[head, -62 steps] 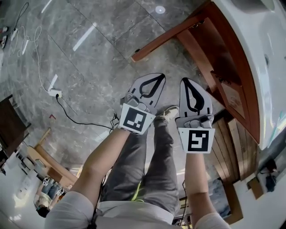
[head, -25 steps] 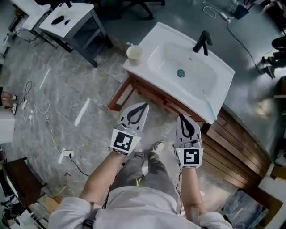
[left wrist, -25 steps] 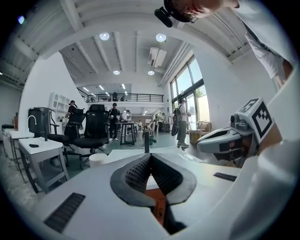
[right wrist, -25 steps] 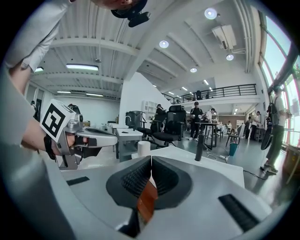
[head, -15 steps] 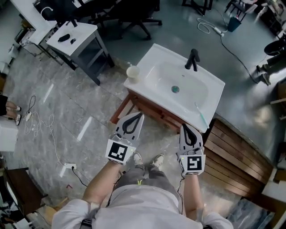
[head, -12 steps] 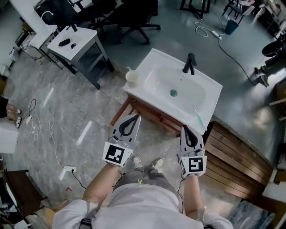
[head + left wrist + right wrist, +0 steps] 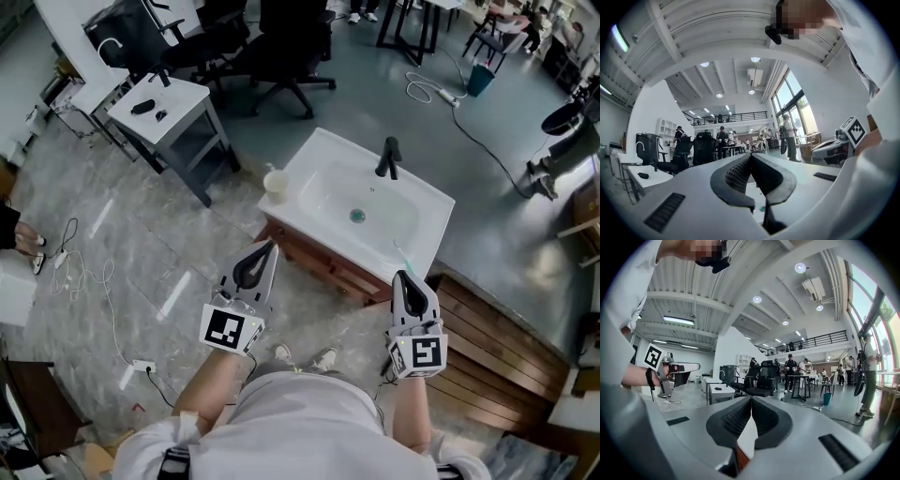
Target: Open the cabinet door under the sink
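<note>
**In front of the sink, both grippers held out level, shut and empty**

Before the white sink (image 7: 312,156), the person stands with both bare forearms stretched forward from white sleeves, a gripper in each hand. The left gripper (image 7: 268,249) angles slightly inward, and in the head view its tip lies over the sink's near left corner. Its marker cube faces up at the camera. The right gripper (image 7: 405,277) points straight ahead, with its tip just at the sink's near right corner. The two are well apart, one at each end of the sink's front.

Both gripper views look level across the room, over the basin rather than down at it. In each, the ribbed pads meet at the tip with nothing between them, so neither hand is grasping anything.

The wooden cabinet (image 7: 325,266) sits under the sink's near edge, between the two grippers and clear of both. Its left end is hidden by the left gripper, so from here I cannot tell how its door stands. A black faucet (image 7: 387,157) rises at the basin's far edge, and a cup (image 7: 275,181) stands on the left corner. The person's shoes (image 7: 324,358) show on the floor below.
</note>
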Demonstrator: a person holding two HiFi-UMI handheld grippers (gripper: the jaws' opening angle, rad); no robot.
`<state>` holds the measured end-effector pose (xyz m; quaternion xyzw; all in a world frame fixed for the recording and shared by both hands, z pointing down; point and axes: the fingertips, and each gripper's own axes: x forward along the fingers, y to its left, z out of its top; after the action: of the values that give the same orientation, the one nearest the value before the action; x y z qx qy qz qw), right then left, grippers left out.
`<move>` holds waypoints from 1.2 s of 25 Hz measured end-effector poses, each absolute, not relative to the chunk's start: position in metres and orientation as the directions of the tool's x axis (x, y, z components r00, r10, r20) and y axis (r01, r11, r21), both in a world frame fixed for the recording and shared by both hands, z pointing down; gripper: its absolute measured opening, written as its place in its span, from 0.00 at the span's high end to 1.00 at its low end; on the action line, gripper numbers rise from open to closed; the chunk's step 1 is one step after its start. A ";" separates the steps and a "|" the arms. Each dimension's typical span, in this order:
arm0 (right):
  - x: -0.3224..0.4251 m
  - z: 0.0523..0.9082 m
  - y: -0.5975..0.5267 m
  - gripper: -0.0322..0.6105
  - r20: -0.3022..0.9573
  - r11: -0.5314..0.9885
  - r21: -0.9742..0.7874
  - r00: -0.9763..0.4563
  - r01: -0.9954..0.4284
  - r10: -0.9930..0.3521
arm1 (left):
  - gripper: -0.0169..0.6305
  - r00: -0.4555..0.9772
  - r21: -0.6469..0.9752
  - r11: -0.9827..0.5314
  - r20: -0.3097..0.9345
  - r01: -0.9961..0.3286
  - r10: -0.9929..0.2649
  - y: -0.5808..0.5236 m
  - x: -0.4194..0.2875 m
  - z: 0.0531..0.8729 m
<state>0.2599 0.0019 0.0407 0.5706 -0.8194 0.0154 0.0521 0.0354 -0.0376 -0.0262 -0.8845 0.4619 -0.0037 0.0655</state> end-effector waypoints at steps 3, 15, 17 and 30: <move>0.268 0.030 0.003 0.90 0.086 0.345 0.038 -0.341 -0.938 -0.936 | 0.95 0.553 -0.112 -0.545 -0.073 -0.831 -0.830 -0.037 0.032 -0.035; 0.247 0.010 0.001 0.90 0.027 0.425 0.028 -0.424 -0.905 -0.905 | 0.95 0.529 -0.123 -0.519 -0.065 -0.846 -0.846 -0.023 0.023 -0.040; 0.242 0.009 0.002 0.90 0.026 0.431 0.027 -0.431 -0.902 -0.902 | 0.95 0.528 -0.120 -0.519 -0.059 -0.846 -0.847 -0.021 0.020 -0.037; 0.238 0.010 0.036 0.90 0.032 0.363 0.035 -0.362 -0.931 -0.932 | 0.95 0.575 -0.119 -0.564 -0.090 -0.817 -0.813 -0.010 0.016 -0.040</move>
<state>0.2380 0.0356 0.0101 0.5645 -0.8251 -0.0056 0.0231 0.0160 -0.0098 -0.0402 -0.8843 0.4610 0.0123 0.0736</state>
